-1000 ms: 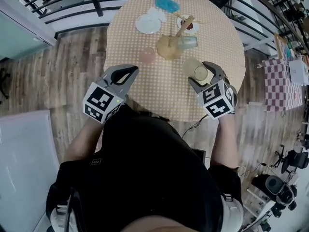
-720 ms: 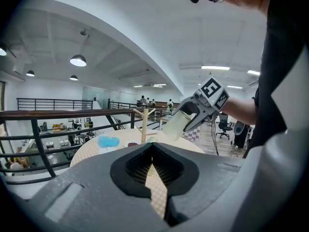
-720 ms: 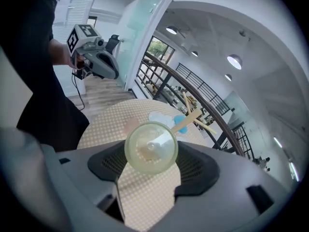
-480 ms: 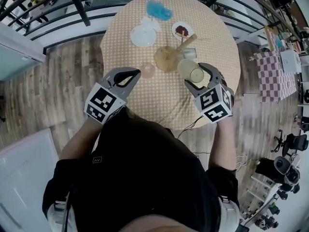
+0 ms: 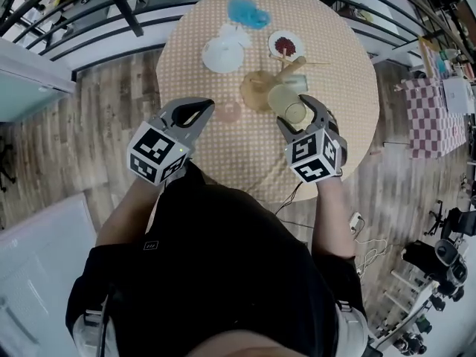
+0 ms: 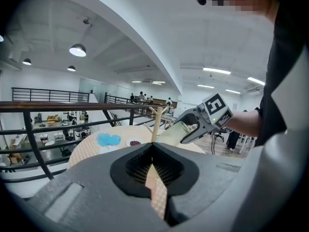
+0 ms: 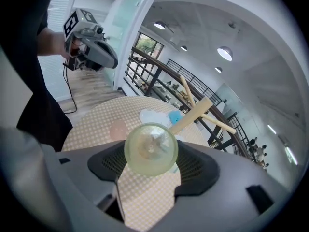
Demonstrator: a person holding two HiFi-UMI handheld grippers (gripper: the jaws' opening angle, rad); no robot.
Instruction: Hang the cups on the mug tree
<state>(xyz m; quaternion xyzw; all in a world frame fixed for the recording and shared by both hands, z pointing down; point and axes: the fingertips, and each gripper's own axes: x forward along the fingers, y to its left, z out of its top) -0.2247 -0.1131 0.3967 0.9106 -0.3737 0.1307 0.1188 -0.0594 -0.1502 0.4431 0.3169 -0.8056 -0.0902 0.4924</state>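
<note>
The wooden mug tree (image 5: 260, 89) stands mid-table, and its pole (image 7: 194, 111) leans up to the right. My right gripper (image 5: 299, 111) is shut on a pale yellow-green cup (image 5: 288, 103), whose round bottom (image 7: 150, 149) faces the right gripper camera, just short of the tree's base. A pink cup (image 5: 227, 111) sits on the cloth to the left of the tree. Beside it, my left gripper (image 5: 202, 107) is shut and holds nothing (image 6: 152, 148). A clear cup (image 5: 297, 82) rests against the tree.
The round table (image 5: 335, 43) has a checked cloth. At its far side are a white plate (image 5: 223, 52), a blue object (image 5: 248, 12) and a small dish with something red (image 5: 286, 44). Black railings (image 5: 111, 6) run behind it, and wooden floor surrounds it.
My right gripper has carried the yellow-green cup forward and leftward to the tree's base. The left gripper has moved forward to beside the pink cup, still shut.
</note>
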